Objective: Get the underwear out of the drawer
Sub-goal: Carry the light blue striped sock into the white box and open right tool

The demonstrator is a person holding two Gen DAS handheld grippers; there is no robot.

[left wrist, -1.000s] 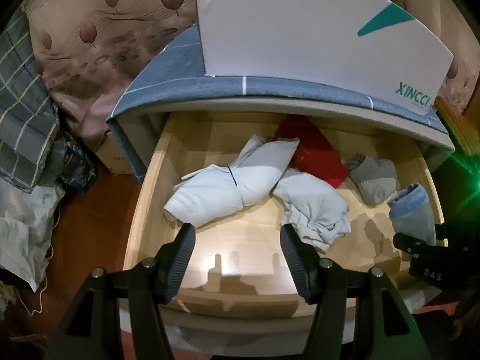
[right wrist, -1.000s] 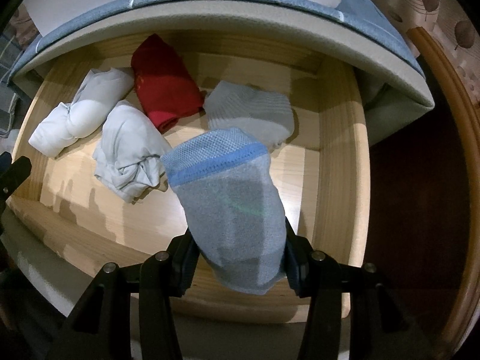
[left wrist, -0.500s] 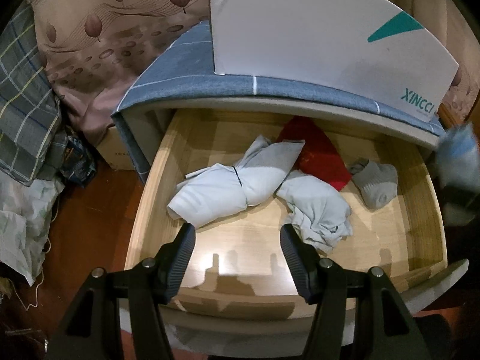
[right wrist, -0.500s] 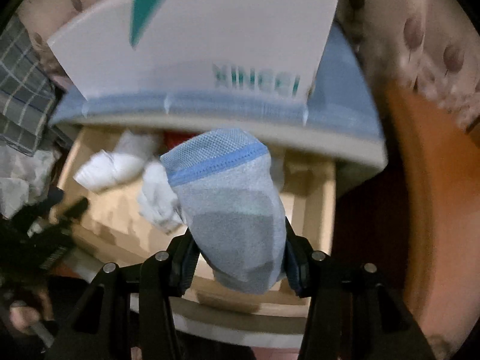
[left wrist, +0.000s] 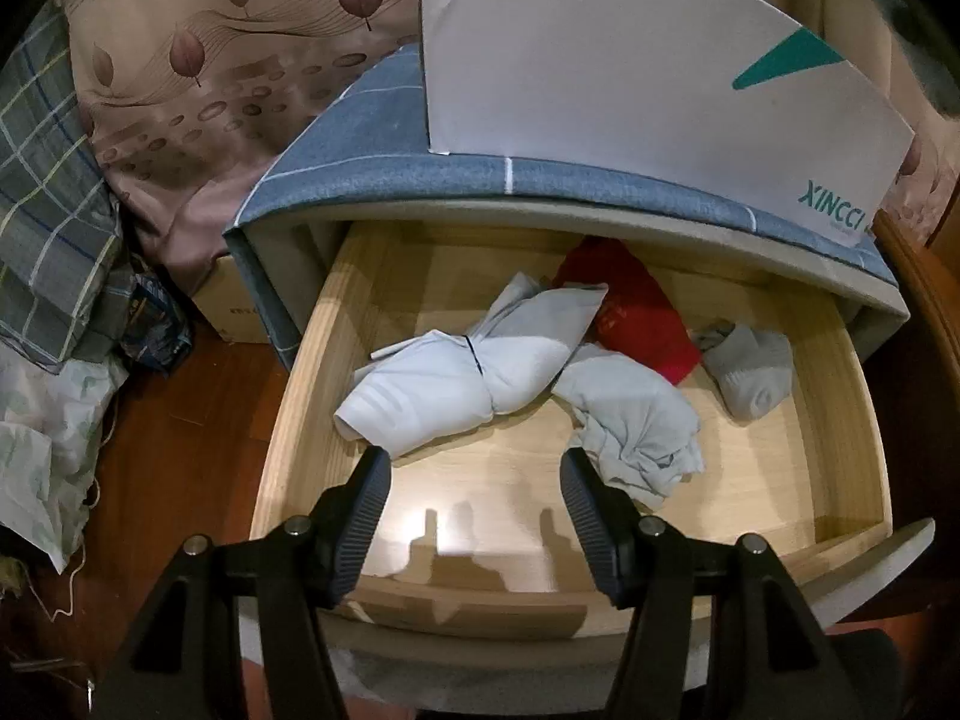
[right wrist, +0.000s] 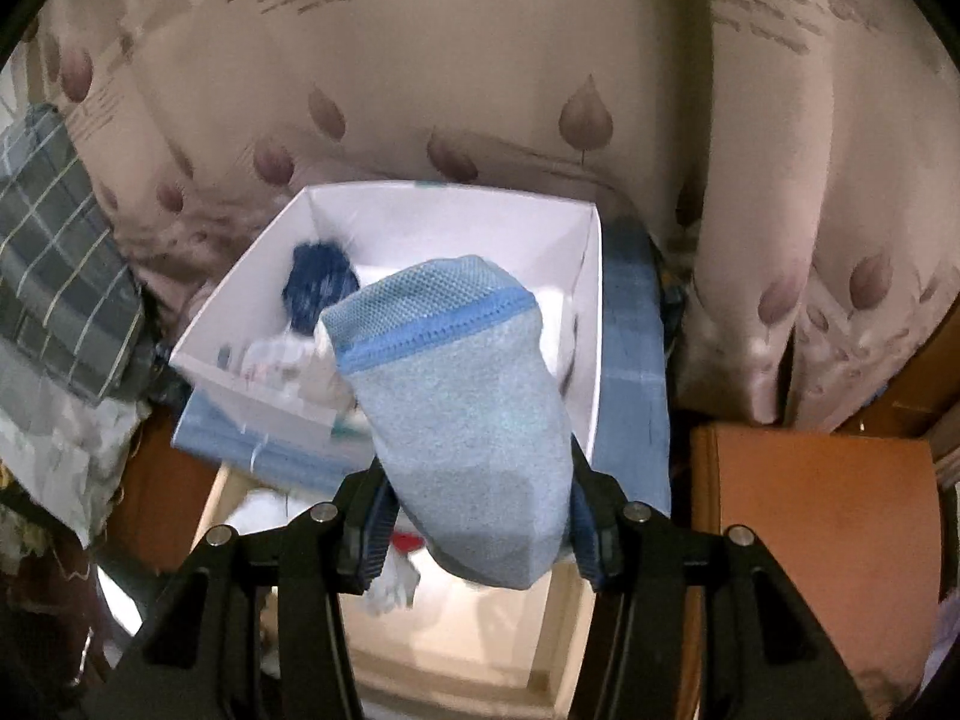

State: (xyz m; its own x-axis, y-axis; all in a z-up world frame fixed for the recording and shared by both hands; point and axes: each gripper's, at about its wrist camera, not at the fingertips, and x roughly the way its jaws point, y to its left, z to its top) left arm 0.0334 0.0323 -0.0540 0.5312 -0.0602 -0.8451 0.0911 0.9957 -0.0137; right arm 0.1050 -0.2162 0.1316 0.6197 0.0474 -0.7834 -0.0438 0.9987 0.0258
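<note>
Right wrist view, nearest first: the right gripper (right wrist: 477,525) is clamped partway closed on a grey garment with a blue band (right wrist: 462,414), which stands up between its pads. Beyond it sits an open white box (right wrist: 591,312) on the blue-covered cabinet top, with a dark blue item (right wrist: 318,285) already inside and the patterned curtain (right wrist: 480,60) behind. From the left wrist, the left gripper (left wrist: 474,501) hangs half open and empty above the front of the open drawer (left wrist: 300,396). Deeper in lie a white bundle (left wrist: 468,384), a pale crumpled piece (left wrist: 636,420), a red garment (left wrist: 636,318) and a grey sock (left wrist: 750,369). Judging by this, the carry to the box is under way; next the grip should be centred over the box and released.
</note>
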